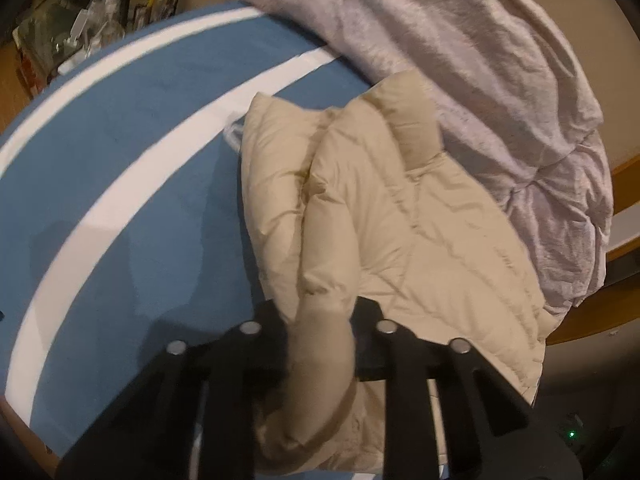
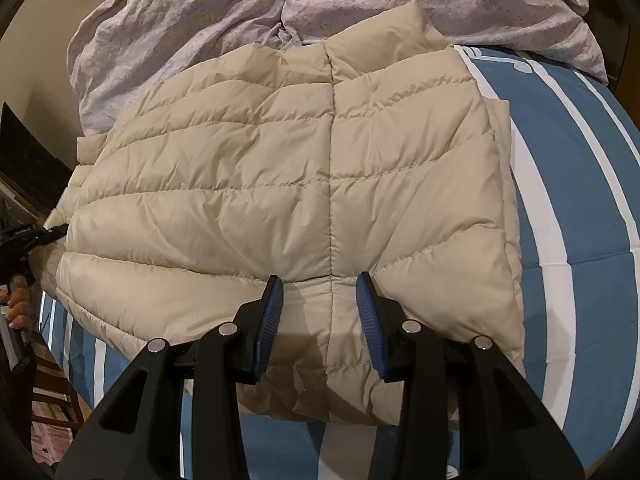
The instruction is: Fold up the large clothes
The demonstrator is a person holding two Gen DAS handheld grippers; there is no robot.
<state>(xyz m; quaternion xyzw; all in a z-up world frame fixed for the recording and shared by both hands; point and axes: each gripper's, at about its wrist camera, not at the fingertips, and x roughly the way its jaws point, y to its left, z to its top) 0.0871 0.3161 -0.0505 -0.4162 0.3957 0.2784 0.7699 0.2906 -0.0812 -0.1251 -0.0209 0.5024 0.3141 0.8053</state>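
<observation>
Left gripper (image 1: 320, 320) pinches a bunched fold of the beige puffer jacket (image 2: 288, 184), likely to carry that side over. Right gripper (image 2: 320, 304) hovers spread above the hem's centre seam (not gripping). Jacket lies flat on the blue-and-white striped bedsheet (image 2: 576, 184), collar against the lilac duvet (image 2: 224, 12). No legible writing or labels.

Big puffy tan jacket (image 2: 288, 184) lies flat on blue bed cover with white stripes (image 2: 576, 184). Right gripper (image 2: 320, 308) hangs over near edge of jacket, blue pads (image 2: 270, 320) wide apart, nothing between them. Crumpled pale purple blanket (image 2: 320, 4) at far side, touching jacket top. Left gripper (image 2: 36, 236) at far left edge by jacket corner, grip unclear. Fingers of a hand (image 2: 18, 300) below it.
</observation>
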